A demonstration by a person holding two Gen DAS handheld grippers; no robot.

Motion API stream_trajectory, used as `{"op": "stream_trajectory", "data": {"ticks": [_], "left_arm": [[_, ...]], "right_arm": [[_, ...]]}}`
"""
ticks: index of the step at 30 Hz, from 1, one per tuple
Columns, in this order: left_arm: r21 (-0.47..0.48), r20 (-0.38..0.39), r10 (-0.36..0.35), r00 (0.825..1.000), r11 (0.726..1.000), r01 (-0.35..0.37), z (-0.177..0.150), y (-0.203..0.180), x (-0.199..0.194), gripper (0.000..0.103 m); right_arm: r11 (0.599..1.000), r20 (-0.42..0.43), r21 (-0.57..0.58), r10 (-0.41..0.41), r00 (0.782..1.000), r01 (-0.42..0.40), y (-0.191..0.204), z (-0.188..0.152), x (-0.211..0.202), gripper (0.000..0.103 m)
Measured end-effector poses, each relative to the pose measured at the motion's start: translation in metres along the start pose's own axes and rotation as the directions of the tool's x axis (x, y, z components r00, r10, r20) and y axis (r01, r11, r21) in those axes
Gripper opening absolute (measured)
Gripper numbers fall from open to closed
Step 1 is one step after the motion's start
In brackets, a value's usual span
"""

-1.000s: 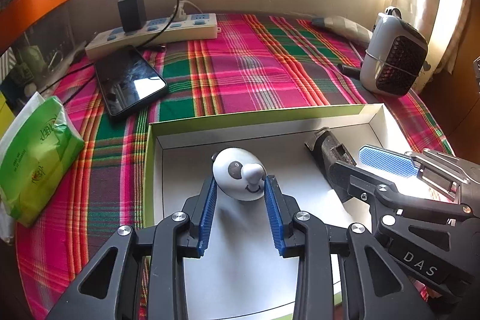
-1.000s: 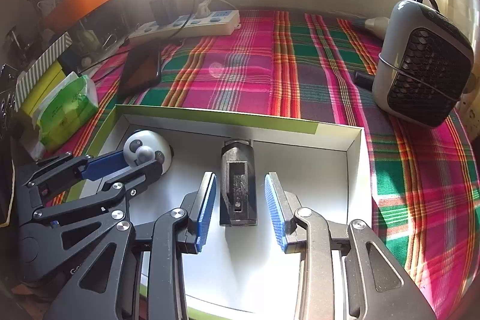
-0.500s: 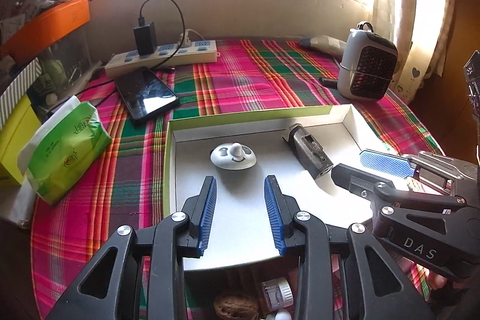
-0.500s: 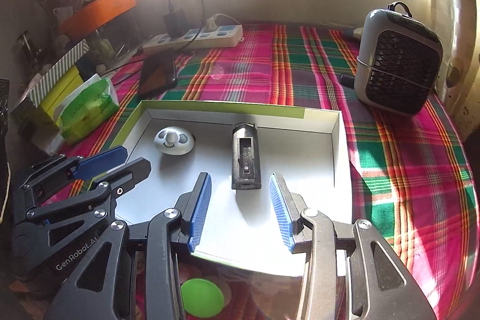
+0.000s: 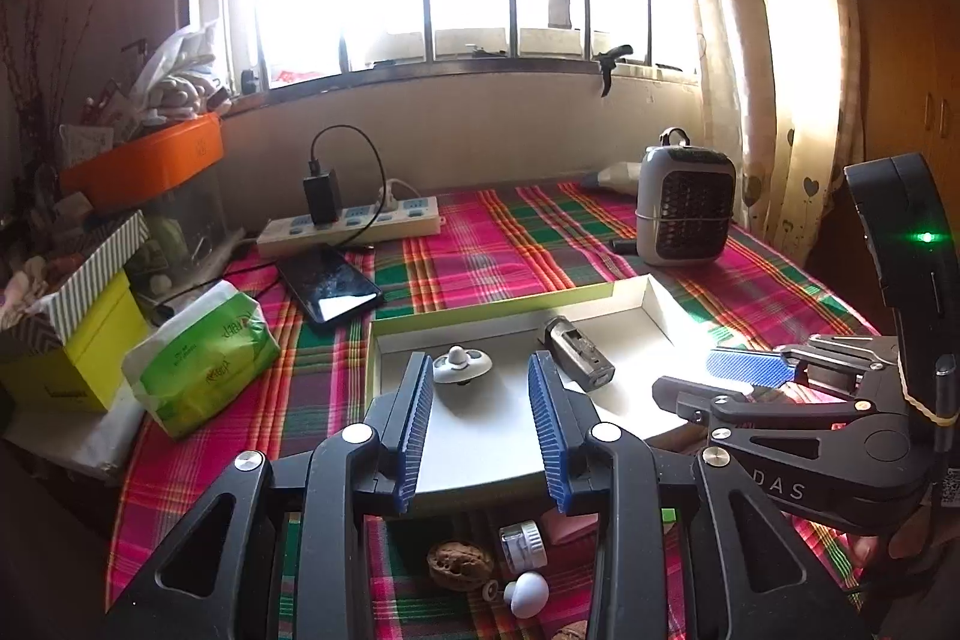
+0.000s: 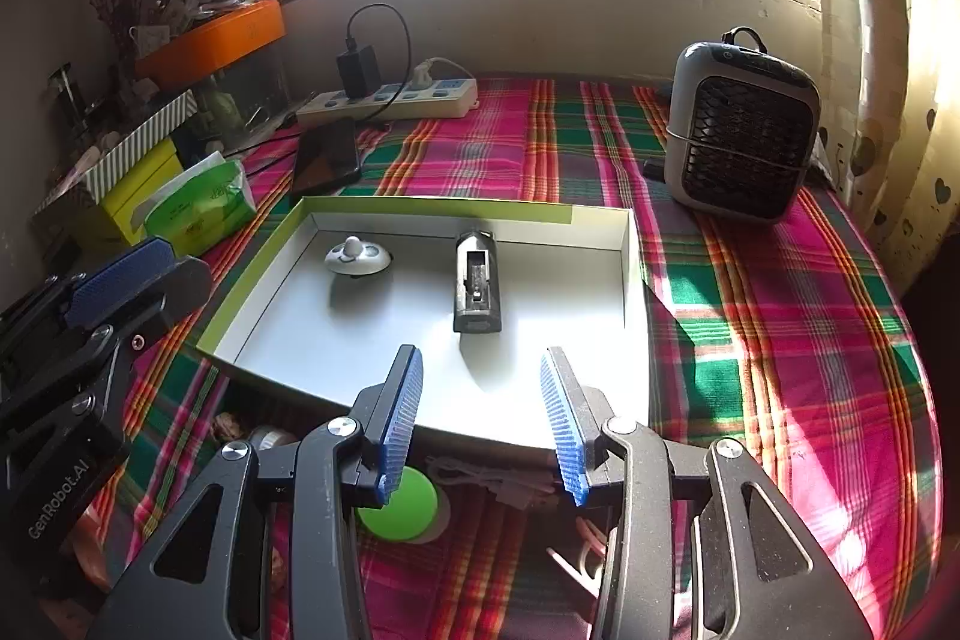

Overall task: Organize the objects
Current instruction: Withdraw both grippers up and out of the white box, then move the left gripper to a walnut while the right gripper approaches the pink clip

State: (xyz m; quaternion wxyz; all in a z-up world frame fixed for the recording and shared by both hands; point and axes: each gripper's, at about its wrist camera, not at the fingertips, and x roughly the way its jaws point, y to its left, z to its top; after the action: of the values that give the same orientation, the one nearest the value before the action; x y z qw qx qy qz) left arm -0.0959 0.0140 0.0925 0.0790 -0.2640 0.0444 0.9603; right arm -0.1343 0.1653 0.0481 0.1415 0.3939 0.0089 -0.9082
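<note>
Two grippers, left gripper (image 5: 480,430) and right gripper (image 6: 480,424), we hold spread and empty over the near clutter: walnut (image 5: 459,565), small jar (image 5: 523,544), green lid (image 6: 399,511). We judge these next to sort, hence the hover. Farther, the tray (image 6: 636,280) holds the white spinner (image 6: 357,256) on the left and the dark block (image 6: 477,283) on the right, laid apart. Far right stands the heater (image 6: 741,130).

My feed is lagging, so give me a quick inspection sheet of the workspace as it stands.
Surface: plaid cloth, sunlit.
Job's things: white toy and dark clip lie apart in the box lid.
Clutter: walnut, small jar, green lid near the lid's front edge.
Grippers: left tool and right tool open, empty.
Cables: charger lead on power strip.
Surroundings: heater, phone, tissue pack.
</note>
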Motion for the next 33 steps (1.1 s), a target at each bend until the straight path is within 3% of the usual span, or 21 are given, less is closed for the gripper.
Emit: {"op": "stream_trajectory", "data": {"ticks": [5, 12, 25, 33], "left_arm": [[0.017, 0.033, 0.011, 0.999, 1.0, -0.012, -0.002, -0.005, -0.013, 0.031], [0.024, 0.012, -0.001, 1.0, 1.0, 0.001, -0.012, -0.009, -0.015, 0.031], [-0.035, -0.075, -0.052, 0.996, 0.998, 0.049, -0.046, 0.005, -0.019, 0.031], [-0.06, -0.148, -0.111, 0.983, 0.993, 0.103, -0.072, 0.007, -0.019, 0.031]], "right_arm": [[1.0, 0.008, 0.003, -0.003, 1.0, 0.003, -0.001, -0.007, -0.006, 0.042], [1.0, 0.023, 0.007, -0.009, 1.0, 0.009, -0.001, -0.015, -0.014, 0.042], [1.0, 0.051, 0.012, -0.026, 0.998, 0.025, -0.004, -0.042, -0.037, 0.042], [0.998, 0.065, 0.017, -0.054, 0.996, 0.053, -0.015, -0.062, -0.05, 0.042]]}}
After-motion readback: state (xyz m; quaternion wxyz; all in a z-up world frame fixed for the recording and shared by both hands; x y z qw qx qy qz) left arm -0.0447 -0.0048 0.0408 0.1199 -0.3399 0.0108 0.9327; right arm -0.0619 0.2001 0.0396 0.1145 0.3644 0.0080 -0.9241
